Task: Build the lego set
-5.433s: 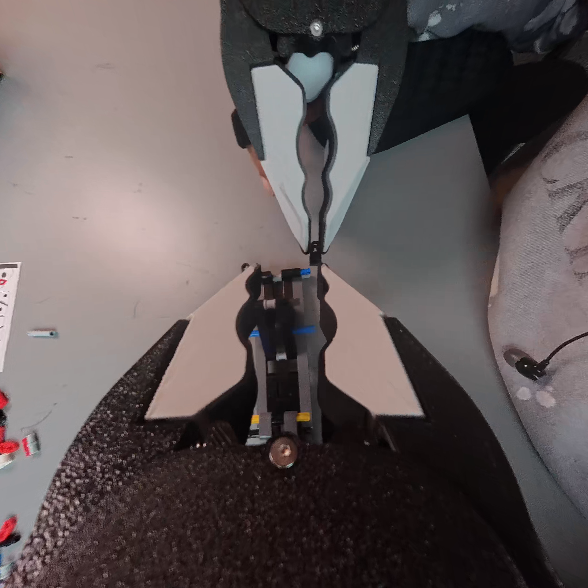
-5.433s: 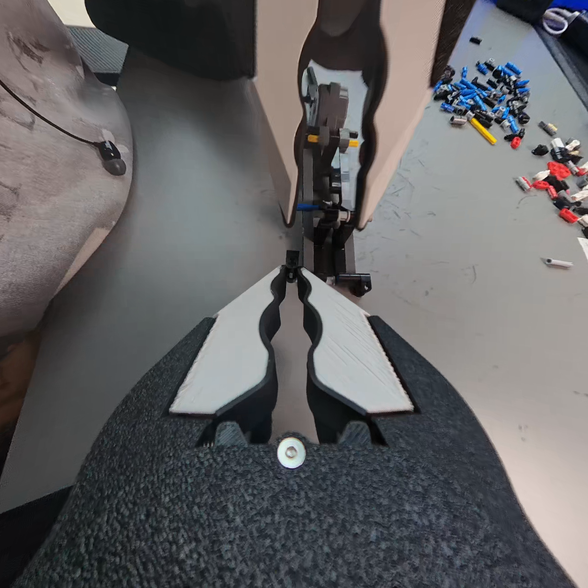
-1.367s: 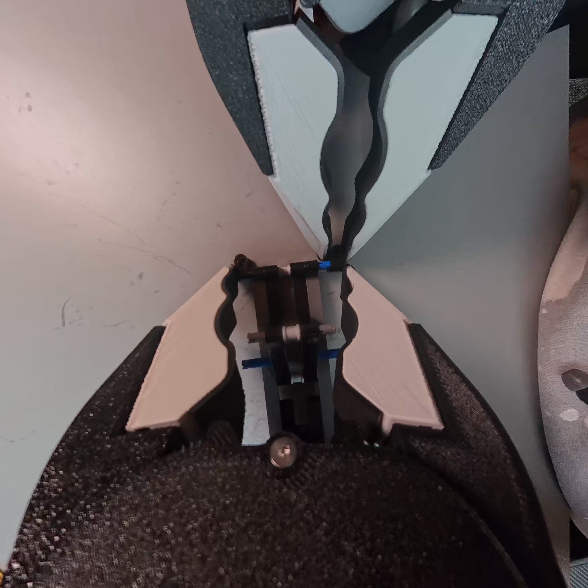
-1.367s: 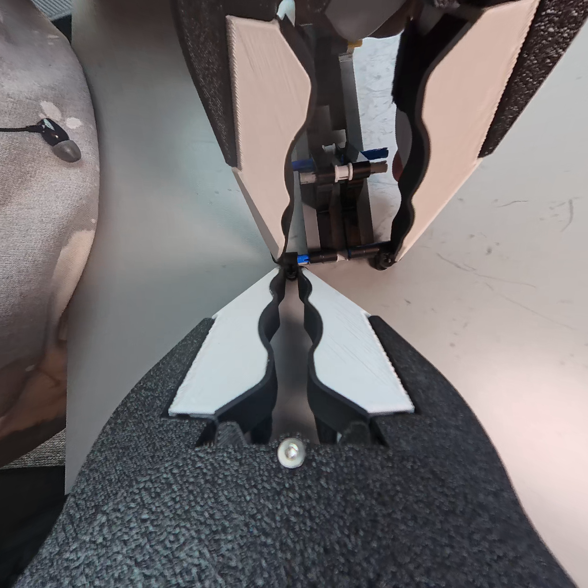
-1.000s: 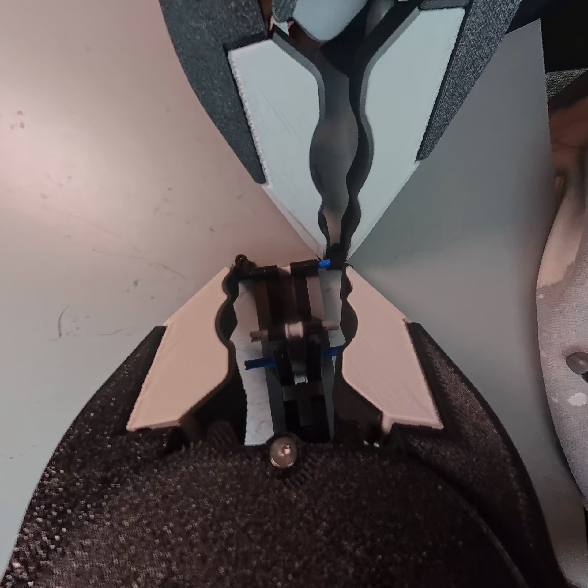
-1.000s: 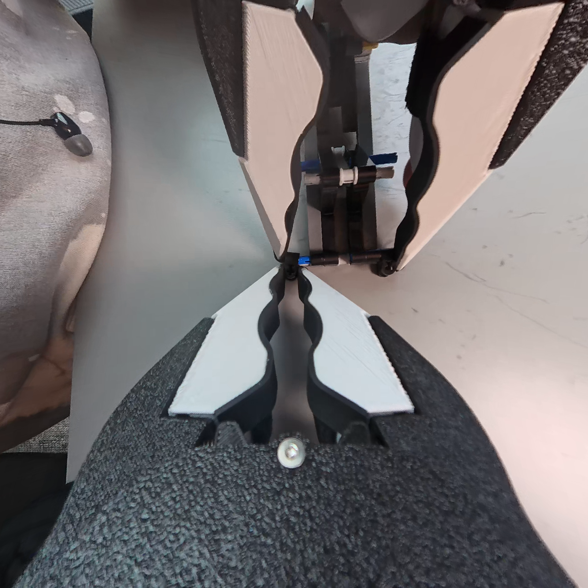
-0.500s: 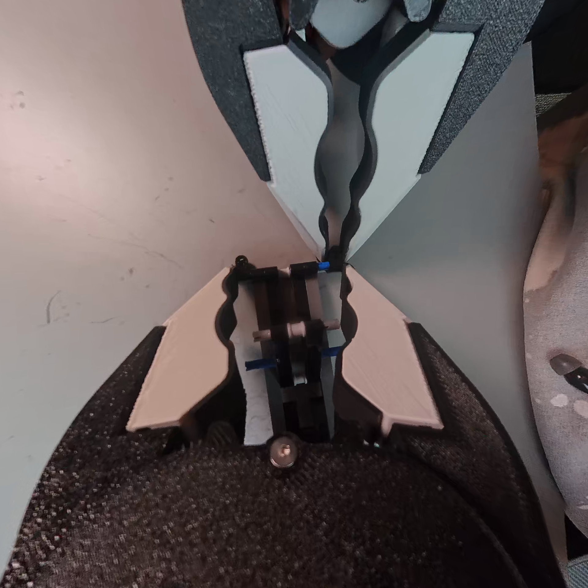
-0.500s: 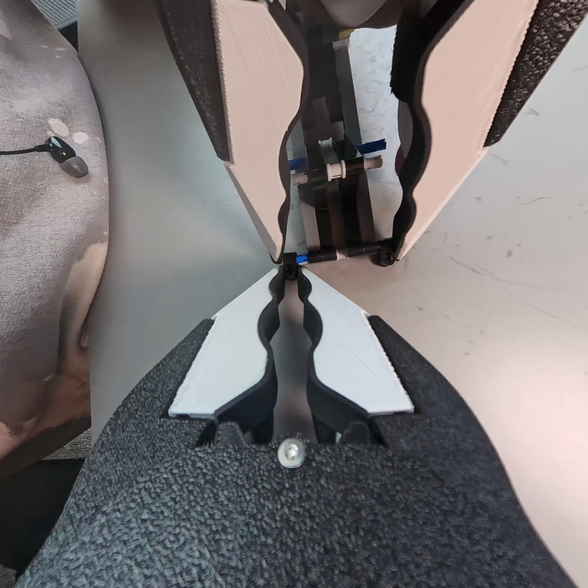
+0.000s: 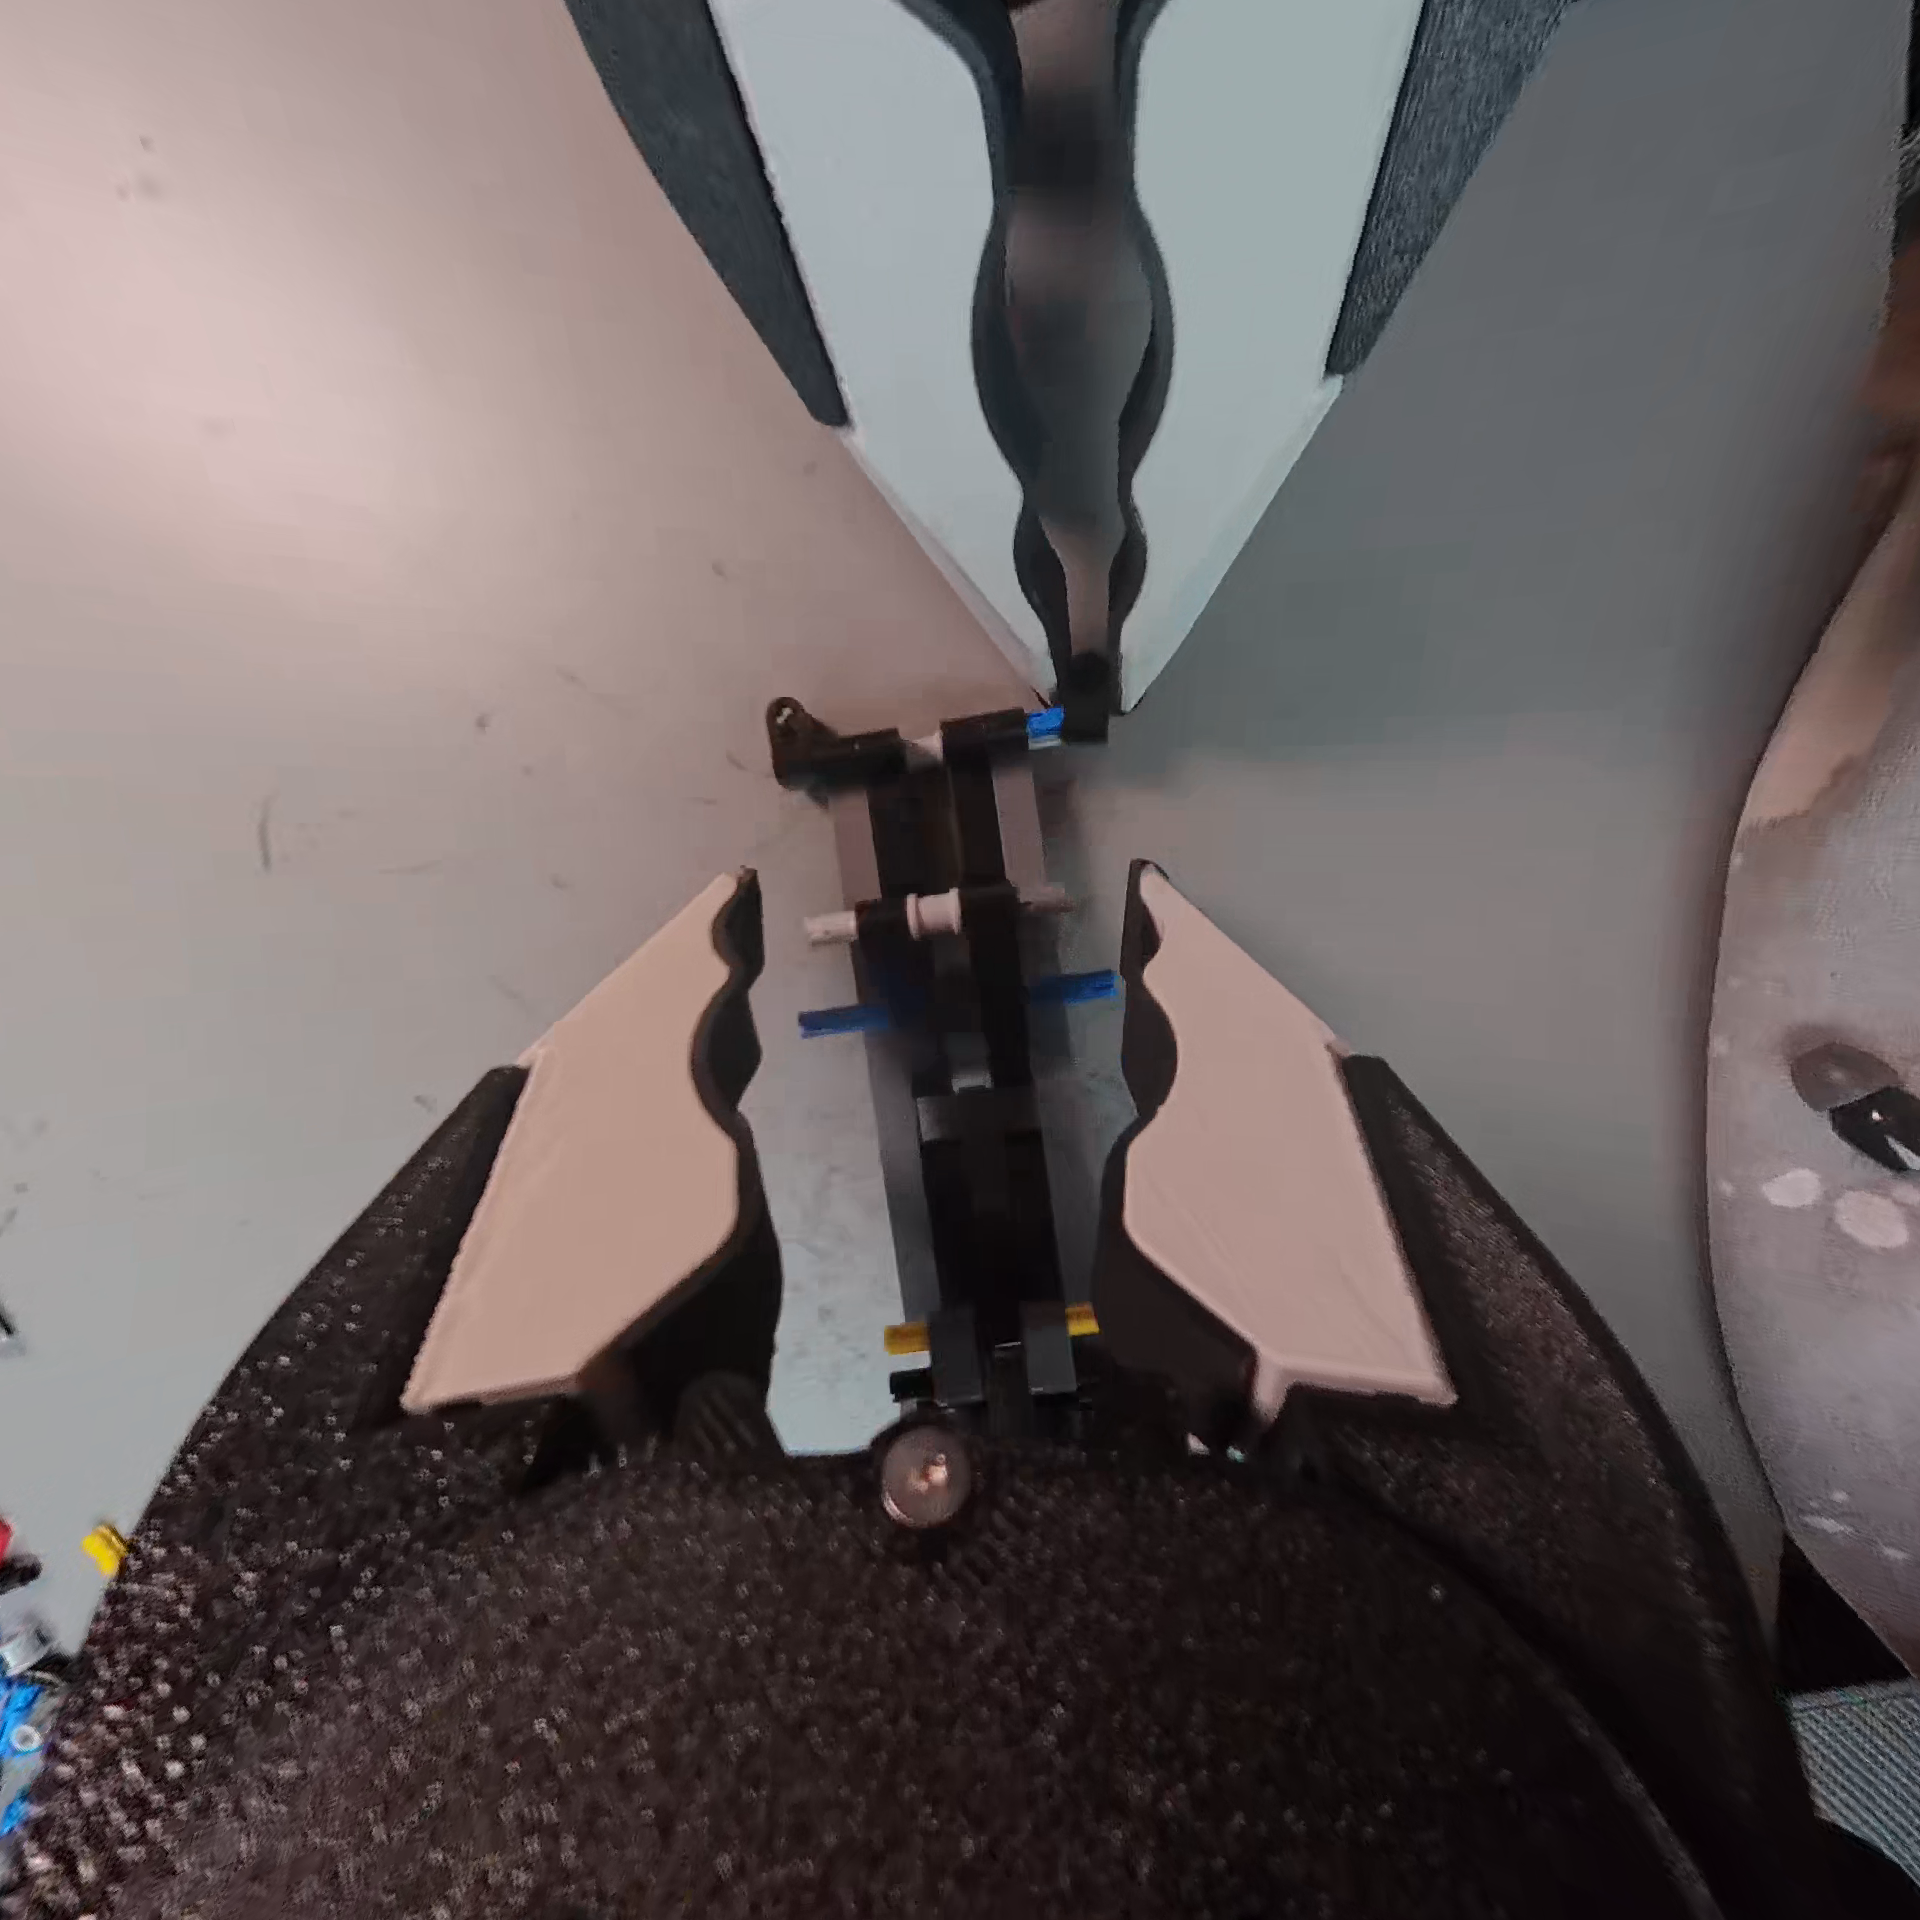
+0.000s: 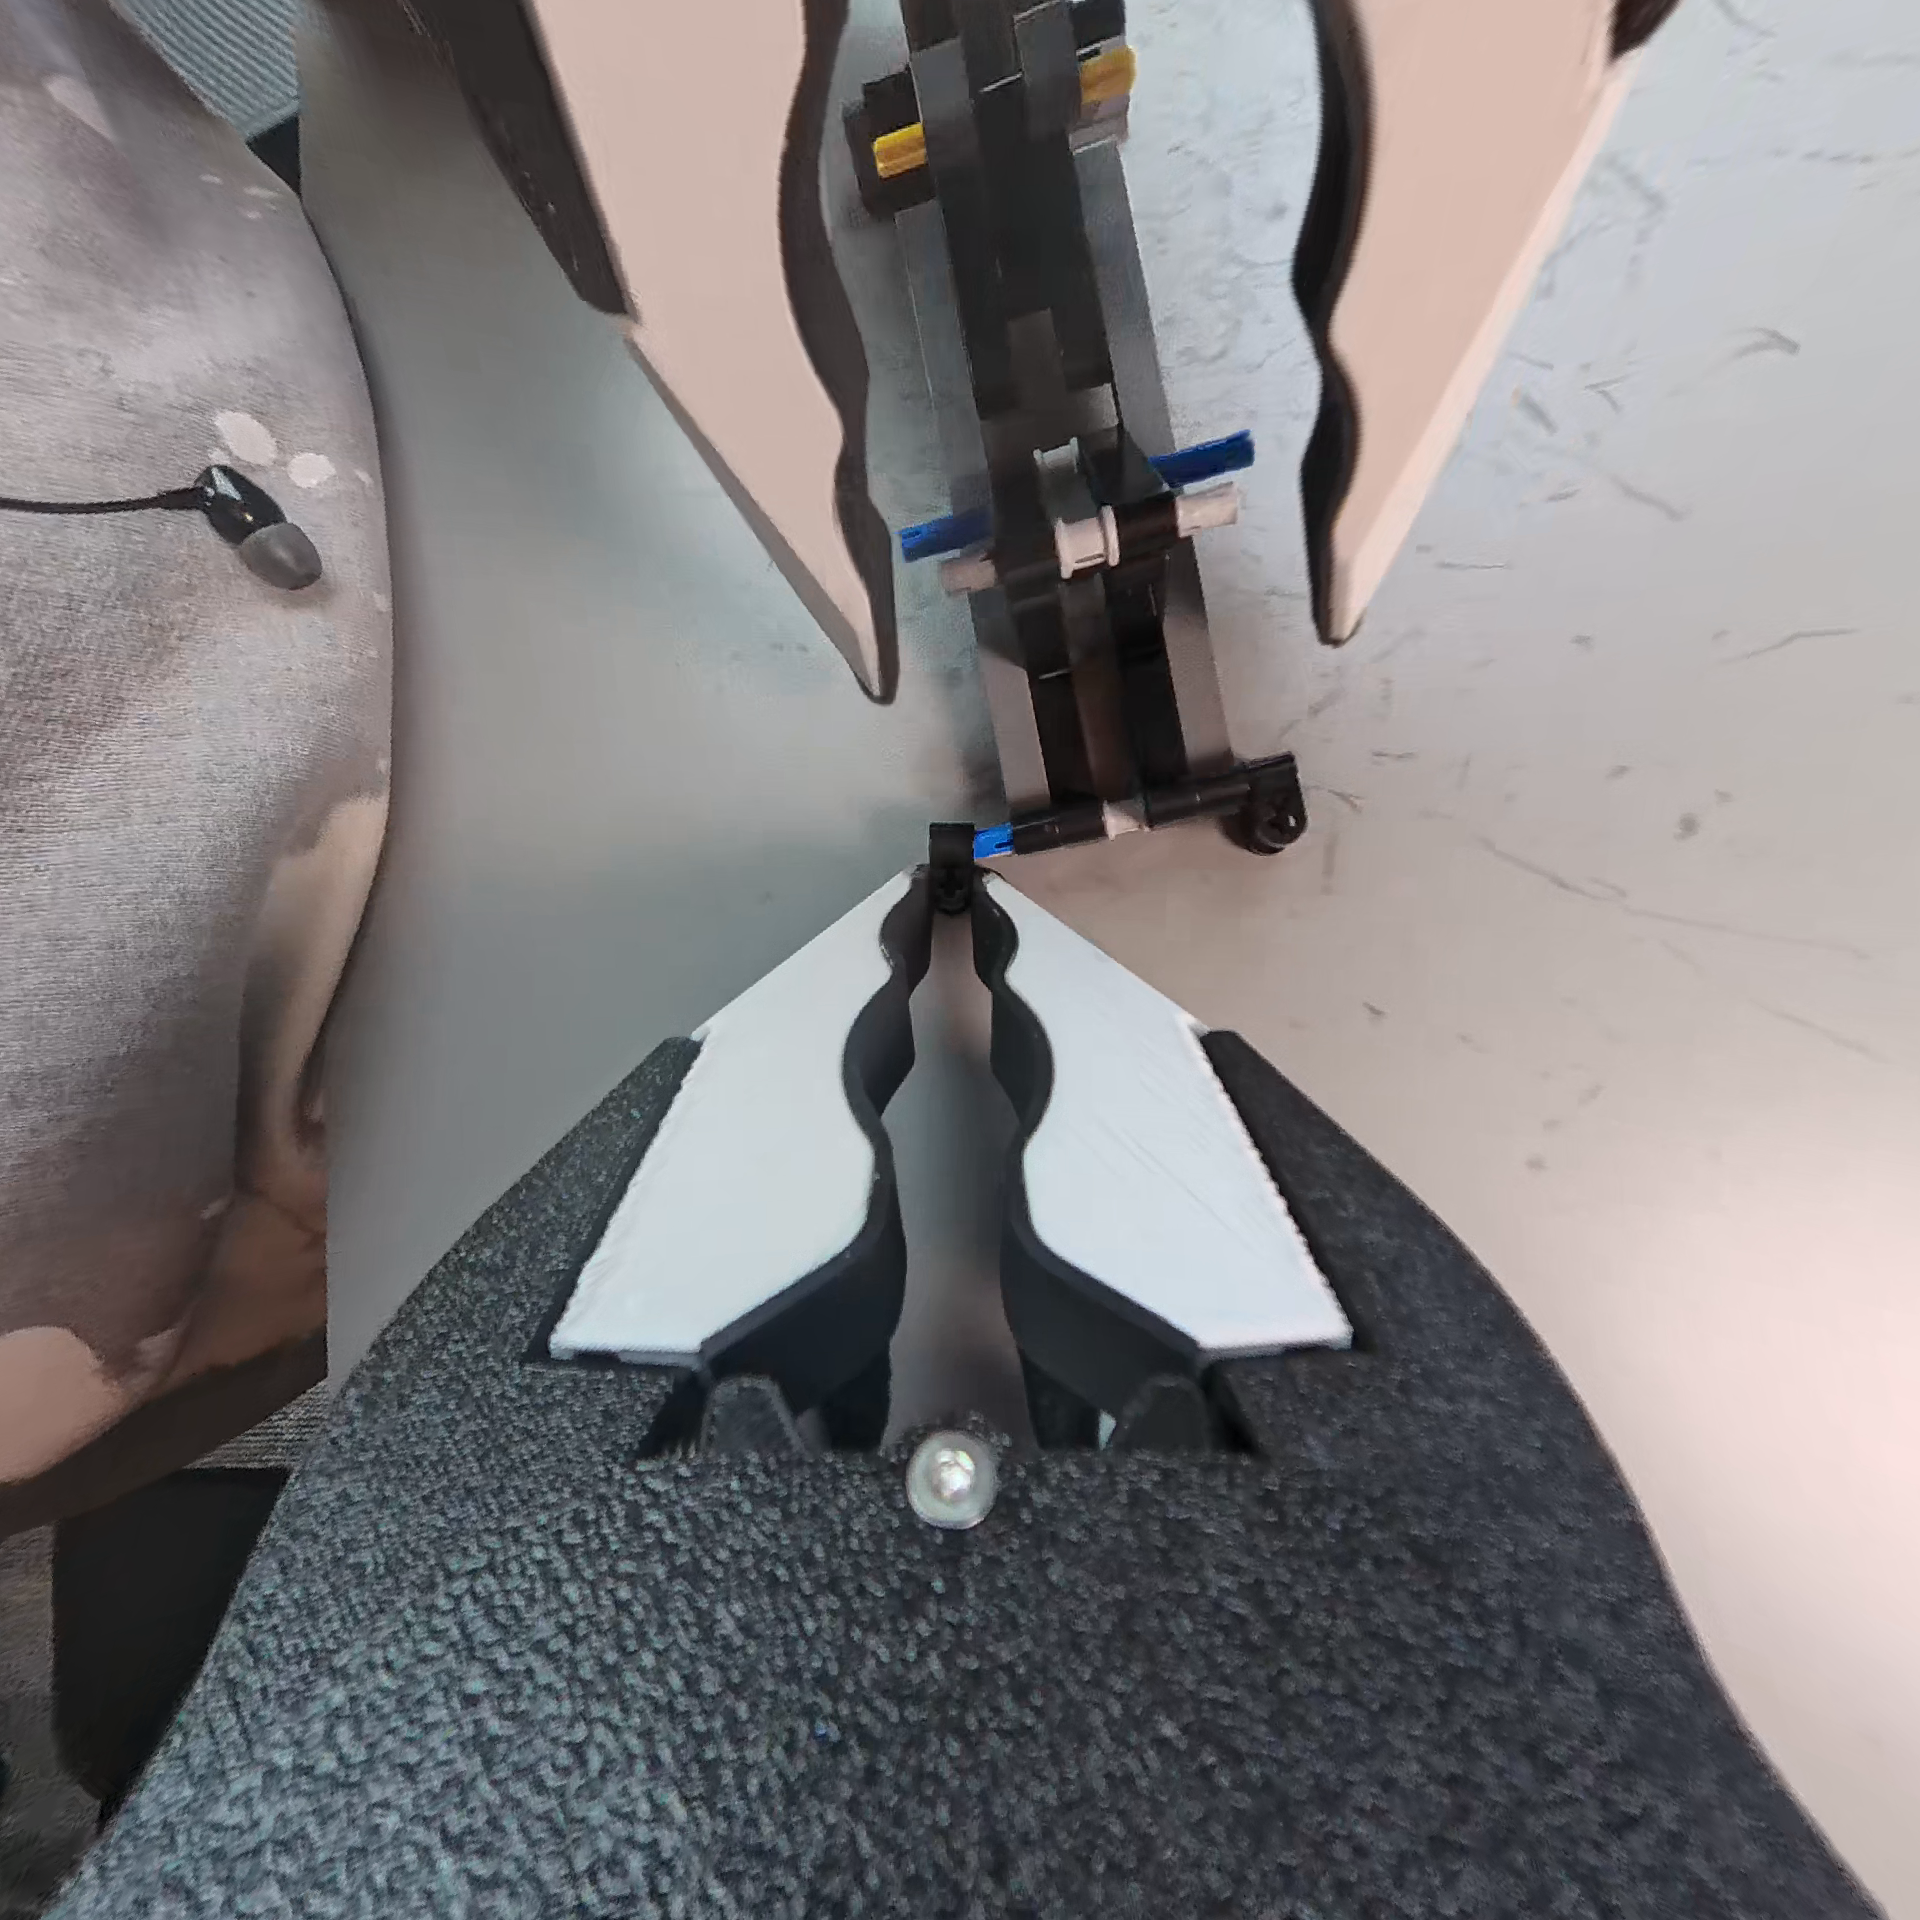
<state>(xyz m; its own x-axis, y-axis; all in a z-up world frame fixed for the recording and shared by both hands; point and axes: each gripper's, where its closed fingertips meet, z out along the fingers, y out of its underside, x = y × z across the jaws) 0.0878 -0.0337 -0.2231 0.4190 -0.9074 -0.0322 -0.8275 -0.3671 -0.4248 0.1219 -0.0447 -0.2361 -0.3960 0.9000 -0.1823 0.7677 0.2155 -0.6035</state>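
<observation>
The black and grey lego assembly [image 9: 977, 1039] with blue, white and yellow pins lies lengthwise on the grey table [image 9: 364, 520]. My left gripper [image 9: 940, 873] is open wide, with a finger on each side of the assembly and touching neither. The assembly's front cross-axle reaches past the fingertips. My right gripper [image 9: 1081, 696] comes from the opposite side, shut on a small black connector [image 9: 1086, 712] at the blue pin end of that axle. The right wrist view shows the same: right gripper [image 10: 951, 873], connector [image 10: 948, 847], assembly [image 10: 1081, 623], open left gripper [image 10: 1107, 660].
A person in grey clothing with a clip-on microphone [image 9: 1860, 1122] sits at the table's edge, on the left in the right wrist view [image 10: 260, 540]. Loose small pieces [image 9: 21, 1704] and a yellow piece [image 9: 104, 1545] lie at the lower left. The left gripper's tips are roughly 5 cm from the right gripper's.
My left gripper has opened wider, let go of the assembly and drawn back along it. My right gripper stays shut on the connector at the blue pin.
</observation>
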